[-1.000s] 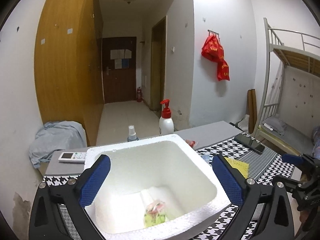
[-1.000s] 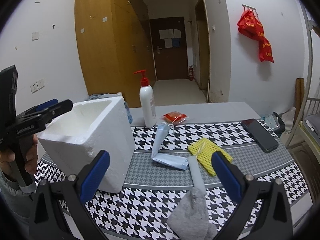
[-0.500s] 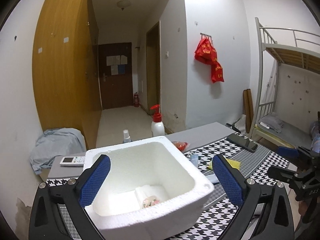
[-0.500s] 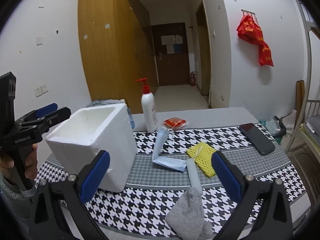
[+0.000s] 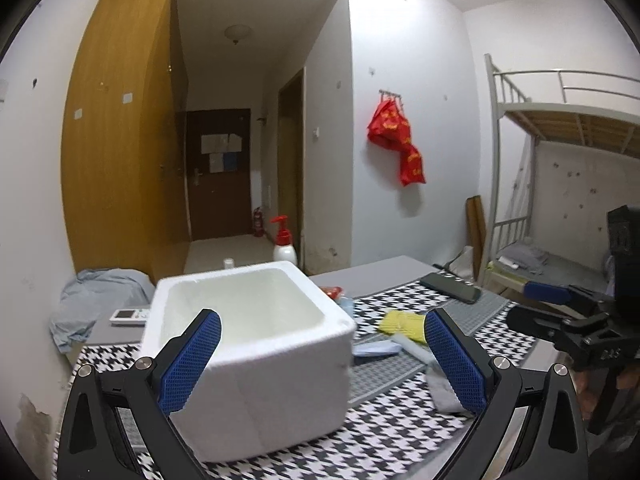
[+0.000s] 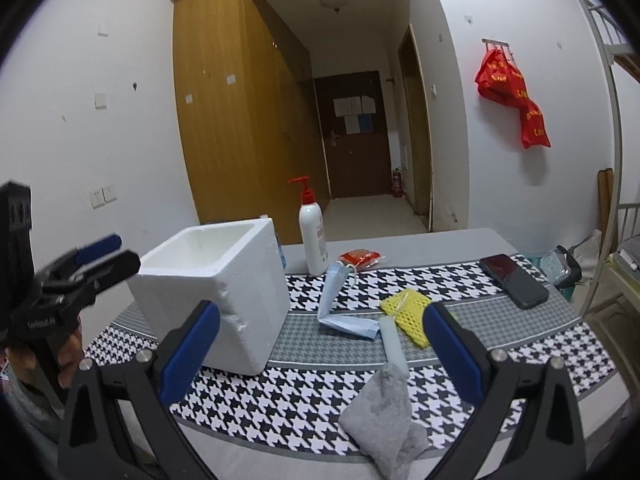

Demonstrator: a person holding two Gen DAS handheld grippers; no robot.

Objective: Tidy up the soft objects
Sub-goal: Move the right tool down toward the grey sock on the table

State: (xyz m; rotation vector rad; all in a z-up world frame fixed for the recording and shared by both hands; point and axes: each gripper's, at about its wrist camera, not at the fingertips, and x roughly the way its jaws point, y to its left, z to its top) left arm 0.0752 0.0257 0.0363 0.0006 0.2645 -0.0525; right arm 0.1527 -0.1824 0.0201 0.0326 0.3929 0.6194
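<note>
Both our claws, left claw (image 5: 320,360) and right claw (image 6: 320,354), gape wide and empty; the foam box (image 6: 224,288) sits at ten o'clock of the grey sock (image 6: 384,416).

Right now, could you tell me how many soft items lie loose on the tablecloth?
3: blue face mask beside the foam box, yellow mesh cloth, grey sock nearest. The box may hide more.

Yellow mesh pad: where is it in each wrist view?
Left wrist: yellow mesh pad right of centre, just right of the foam box, inside the left gripper's right finger.
Right wrist: lower centre-right, beside the blue face mask, between the right gripper's fingers.
Shared landmark: the foam box.
</note>
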